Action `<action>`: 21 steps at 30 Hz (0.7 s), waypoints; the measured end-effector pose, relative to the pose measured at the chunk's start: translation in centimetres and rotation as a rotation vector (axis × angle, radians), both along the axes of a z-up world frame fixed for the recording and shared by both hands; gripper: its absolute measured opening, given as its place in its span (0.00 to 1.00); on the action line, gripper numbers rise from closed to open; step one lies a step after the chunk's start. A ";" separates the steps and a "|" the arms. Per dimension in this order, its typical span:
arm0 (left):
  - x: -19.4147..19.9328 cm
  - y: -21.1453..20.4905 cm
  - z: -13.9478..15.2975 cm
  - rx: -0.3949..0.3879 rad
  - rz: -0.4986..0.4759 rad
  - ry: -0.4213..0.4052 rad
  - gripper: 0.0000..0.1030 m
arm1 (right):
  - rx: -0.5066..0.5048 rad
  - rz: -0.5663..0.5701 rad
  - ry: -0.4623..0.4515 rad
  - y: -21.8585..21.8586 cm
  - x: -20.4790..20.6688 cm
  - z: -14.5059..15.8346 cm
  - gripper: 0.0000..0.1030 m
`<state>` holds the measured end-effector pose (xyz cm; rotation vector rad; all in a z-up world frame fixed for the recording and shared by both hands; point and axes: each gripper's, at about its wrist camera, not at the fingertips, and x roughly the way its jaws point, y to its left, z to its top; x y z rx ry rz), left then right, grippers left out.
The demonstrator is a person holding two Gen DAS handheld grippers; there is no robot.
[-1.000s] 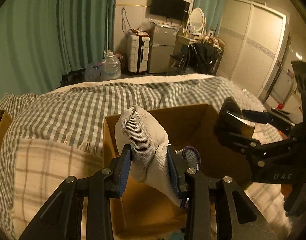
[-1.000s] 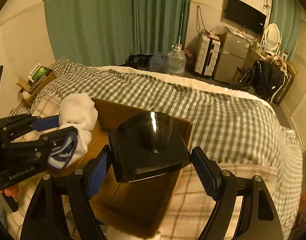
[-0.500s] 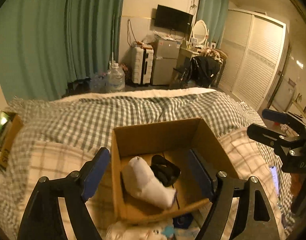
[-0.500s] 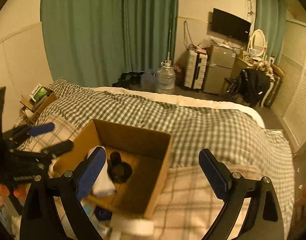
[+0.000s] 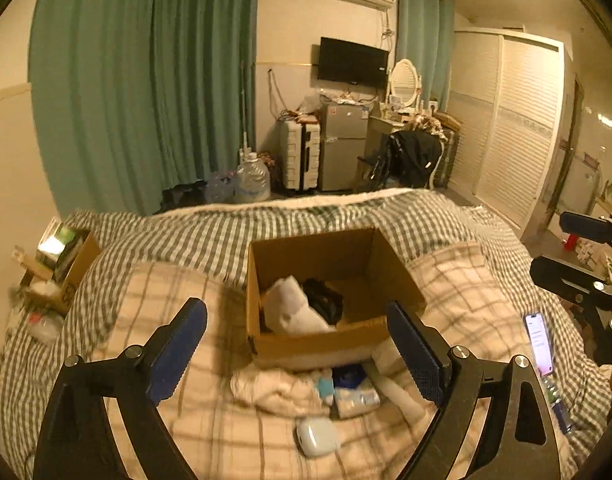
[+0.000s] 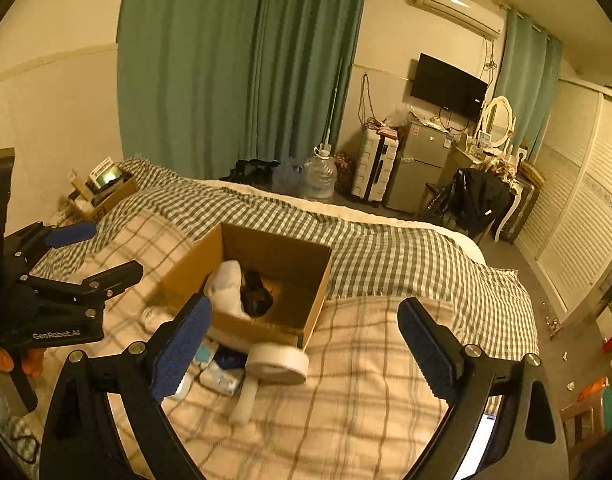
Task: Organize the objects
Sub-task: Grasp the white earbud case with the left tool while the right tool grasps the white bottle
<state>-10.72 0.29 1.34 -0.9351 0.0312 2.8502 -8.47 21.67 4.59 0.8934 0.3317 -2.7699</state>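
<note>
You are holding the left gripper point(image 5: 298, 344) and right gripper point(image 6: 306, 344) above the bed point(image 6: 385, 256), jaws spread wide, gripping nothing. The white sock point(image 5: 294, 312) and black case point(image 5: 323, 300) are lying against the cardboard box's point(image 5: 317, 344) left wall, right half bare.

left tool point(image 5: 296, 348) spread wide, right tool point(image 6: 302, 344) likewise

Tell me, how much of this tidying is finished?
Partly. A white sock and a black object already lie in the cardboard box. Both grippers, left and right, are open and empty. A small white case, a white fan and packets still wait on the blanket.
</note>
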 end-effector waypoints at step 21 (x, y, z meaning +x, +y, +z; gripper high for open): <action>0.3 4.5 -18.4 -0.072 -0.025 -0.395 0.51 | -0.057 -0.109 -0.188 0.3 -1.4 -15.6 0.92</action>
